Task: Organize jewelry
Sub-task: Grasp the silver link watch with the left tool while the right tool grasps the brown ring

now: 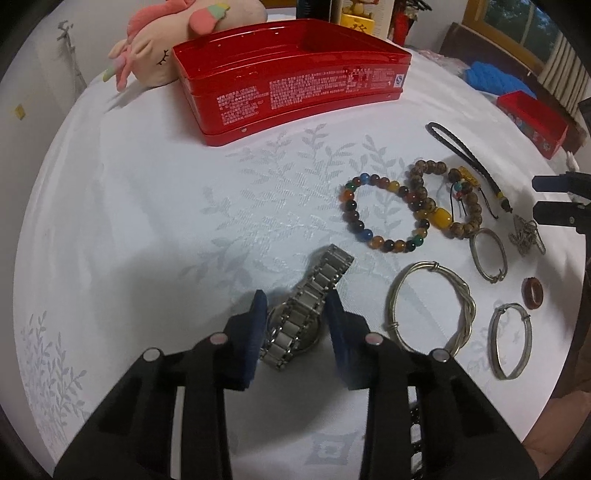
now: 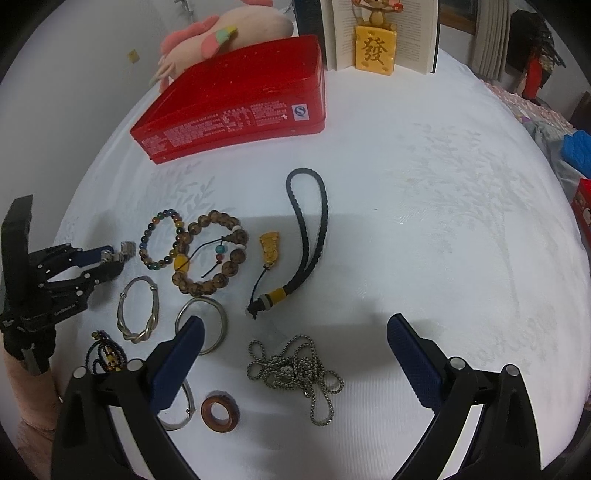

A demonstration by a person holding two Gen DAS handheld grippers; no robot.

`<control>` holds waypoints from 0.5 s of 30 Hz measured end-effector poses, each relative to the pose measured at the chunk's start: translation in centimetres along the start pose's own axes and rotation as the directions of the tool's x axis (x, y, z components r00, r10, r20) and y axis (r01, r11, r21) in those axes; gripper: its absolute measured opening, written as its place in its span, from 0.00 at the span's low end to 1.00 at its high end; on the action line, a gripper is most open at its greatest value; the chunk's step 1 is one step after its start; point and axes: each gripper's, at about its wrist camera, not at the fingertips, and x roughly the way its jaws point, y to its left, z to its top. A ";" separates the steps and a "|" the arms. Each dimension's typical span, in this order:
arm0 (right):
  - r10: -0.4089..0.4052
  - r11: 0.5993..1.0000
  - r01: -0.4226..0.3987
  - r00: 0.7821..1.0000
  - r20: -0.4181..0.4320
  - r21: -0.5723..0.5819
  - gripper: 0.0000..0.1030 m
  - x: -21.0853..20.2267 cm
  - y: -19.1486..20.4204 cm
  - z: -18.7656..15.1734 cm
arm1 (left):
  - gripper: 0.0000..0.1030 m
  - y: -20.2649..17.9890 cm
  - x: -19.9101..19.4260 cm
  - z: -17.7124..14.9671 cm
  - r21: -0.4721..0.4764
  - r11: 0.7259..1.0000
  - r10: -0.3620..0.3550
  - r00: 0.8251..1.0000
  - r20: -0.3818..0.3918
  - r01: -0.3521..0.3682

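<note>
A silver metal watch (image 1: 317, 280) lies on the white tablecloth, and my left gripper (image 1: 295, 306) stands over it with its blue pads against the case and band, shut on it. The right wrist view shows the same gripper (image 2: 110, 258) at the left edge with the watch's band (image 2: 127, 248) sticking out past the fingers. My right gripper (image 2: 295, 332) is wide open above a silver chain necklace (image 2: 295, 373), holding nothing. An open red tin (image 1: 288, 85) stands at the back.
Lying to the right of the watch are a multicoloured bead bracelet (image 1: 384, 214), a brown bead bracelet (image 1: 443, 199), a twisted silver bangle (image 1: 428, 306), two smaller bangles, a red-brown ring (image 2: 219, 411) and a black braided cord (image 2: 314, 229). A plush toy (image 1: 177, 40) and an open book (image 2: 417, 33) stand behind the tin.
</note>
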 end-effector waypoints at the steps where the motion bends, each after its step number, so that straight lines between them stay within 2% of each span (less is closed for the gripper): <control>1: 0.000 1.000 0.000 1.000 0.000 0.000 0.97 0.0 0.0 0.0 | 0.31 0.0 0.0 0.0 -0.005 1.000 0.003 1.000 0.000 -0.003; 6: -0.003 0.999 0.003 1.000 -0.005 -0.038 0.96 0.1 0.5 -0.7 | 0.30 0.3 0.0 0.2 -0.051 0.999 0.011 1.000 -0.003 -0.011; 8: -0.007 0.998 0.007 1.000 -0.001 -0.063 0.93 -0.1 0.6 -1.2 | 0.29 0.4 -0.2 0.2 -0.065 0.998 0.018 1.000 -0.003 -0.018; 11: -0.004 0.995 0.004 1.000 -0.004 -0.102 0.71 -0.7 0.4 -2.1 | 0.29 0.6 -0.6 0.1 -0.090 0.995 0.048 0.999 0.002 -0.047; 12: -0.002 0.993 0.000 1.000 -0.013 -0.118 0.61 -0.8 0.3 -2.5 | 0.29 0.7 -0.8 0.0 -0.097 0.994 0.052 0.999 0.007 -0.051; 15: 0.023 0.988 -0.031 0.998 -0.056 -0.152 0.46 -0.5 0.3 -3.6 | 0.29 0.9 -1.6 -0.2 -0.125 0.991 0.052 0.998 0.029 -0.048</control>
